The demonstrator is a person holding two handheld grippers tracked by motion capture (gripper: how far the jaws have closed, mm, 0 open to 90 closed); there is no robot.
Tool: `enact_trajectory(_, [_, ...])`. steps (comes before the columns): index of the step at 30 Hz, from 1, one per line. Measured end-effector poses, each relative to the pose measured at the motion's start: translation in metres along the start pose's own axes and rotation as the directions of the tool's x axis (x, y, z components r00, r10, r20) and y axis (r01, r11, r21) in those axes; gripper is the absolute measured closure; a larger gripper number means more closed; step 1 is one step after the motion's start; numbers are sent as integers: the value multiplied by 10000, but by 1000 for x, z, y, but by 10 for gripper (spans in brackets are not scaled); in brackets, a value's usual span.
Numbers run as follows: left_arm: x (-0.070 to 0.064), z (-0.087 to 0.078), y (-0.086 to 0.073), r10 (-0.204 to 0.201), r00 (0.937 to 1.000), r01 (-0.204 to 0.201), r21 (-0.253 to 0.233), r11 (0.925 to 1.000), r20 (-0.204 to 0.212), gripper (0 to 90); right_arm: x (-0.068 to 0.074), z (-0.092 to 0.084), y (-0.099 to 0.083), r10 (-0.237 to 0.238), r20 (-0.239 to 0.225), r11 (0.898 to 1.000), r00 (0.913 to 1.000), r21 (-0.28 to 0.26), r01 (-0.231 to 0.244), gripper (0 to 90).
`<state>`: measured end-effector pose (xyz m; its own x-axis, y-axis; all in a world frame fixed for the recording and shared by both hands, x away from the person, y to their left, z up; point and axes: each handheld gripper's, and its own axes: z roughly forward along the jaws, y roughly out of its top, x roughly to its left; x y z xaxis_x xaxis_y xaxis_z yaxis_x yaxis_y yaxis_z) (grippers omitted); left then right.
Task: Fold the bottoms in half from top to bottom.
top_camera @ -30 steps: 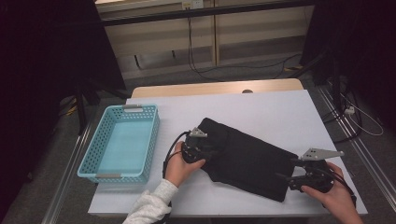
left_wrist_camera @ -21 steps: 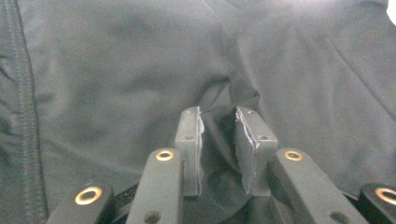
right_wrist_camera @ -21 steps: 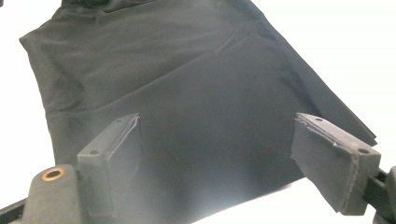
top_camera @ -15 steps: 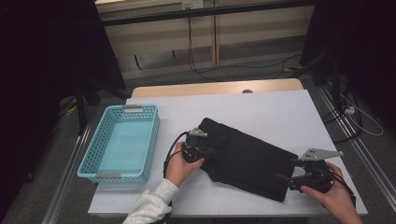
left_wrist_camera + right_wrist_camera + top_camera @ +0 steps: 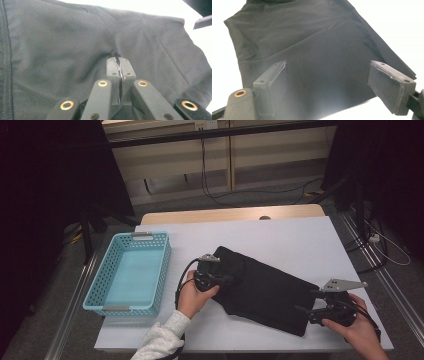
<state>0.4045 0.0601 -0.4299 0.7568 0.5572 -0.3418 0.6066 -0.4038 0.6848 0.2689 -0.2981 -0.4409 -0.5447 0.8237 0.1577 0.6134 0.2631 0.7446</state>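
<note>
Left gripper (image 5: 119, 65) jaws just clenched, pinching the black garment (image 5: 265, 290); right gripper (image 5: 332, 82) gapes, its fold hidden.

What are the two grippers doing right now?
Left gripper: just closed, pinching the black garment.
Right gripper: open over the garment's edge, holding nothing.

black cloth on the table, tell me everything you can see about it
The black cloth is a dark, matte, soft woven garment, folded into a long flat shape lying slantwise on the white table. A stitched seam runs along one edge in the left gripper view, and light creases cross its surface. The left tongs have just been closing and now pinch a small puckered fold at its end nearest the blue basket. The right tongs stand open astride its other end, pads not pressing it.
</note>
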Motion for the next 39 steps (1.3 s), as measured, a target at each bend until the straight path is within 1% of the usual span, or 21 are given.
enact_trajectory(3, [-1, 1, 2, -70, 9999, 71, -53, 10000, 118, 883, 0, 1, -1, 16, -2, 10000, 10000, 41, -16, 169])
enact_trajectory(8, [-2, 1, 4, -85, 9998, 87, -124, 9999, 182, 883, -1, 1, -1, 42, -31, 10000, 10000, 30, -42, 169])
enact_trajectory(17, [-7, 4, 7, 55, 9996, -51, -161, 9999, 281, 884, 0, 0, -1, 57, -73, 10000, 10000, 1, -57, 168])
enact_trajectory(18, [-8, 4, 7, 10, 9996, -4, -230, 9997, 278, 884, 0, 0, -1, 66, -75, 10000, 10000, -7, -66, 168])
enact_trajectory(20, [-9, 5, 9, 70, 9993, -63, -199, 9998, 368, 884, -1, 0, -2, 73, -69, 10000, 9999, 4, -73, 168])
enact_trajectory(30, [-21, 13, 11, 439, 9978, -436, -71, 9990, 491, 884, -1, -2, -3, 105, -35, 9999, 9999, -18, -105, 169])
enact_trajectory(33, [-24, 15, 12, 499, 9976, -494, -105, 9987, 470, 885, -1, -2, -4, 127, -22, 9999, 9999, -14, -127, 168])
enact_trajectory(36, [-26, 15, 13, 455, 9974, -445, -197, 9988, 551, 886, -1, -2, -4, 136, -18, 9999, 9999, -28, -136, 168])
enact_trajectory(39, [-28, 15, 14, 516, 9971, -500, -285, 9983, 565, 887, -1, -2, -5, 147, -22, 9999, 9999, -20, -147, 168])
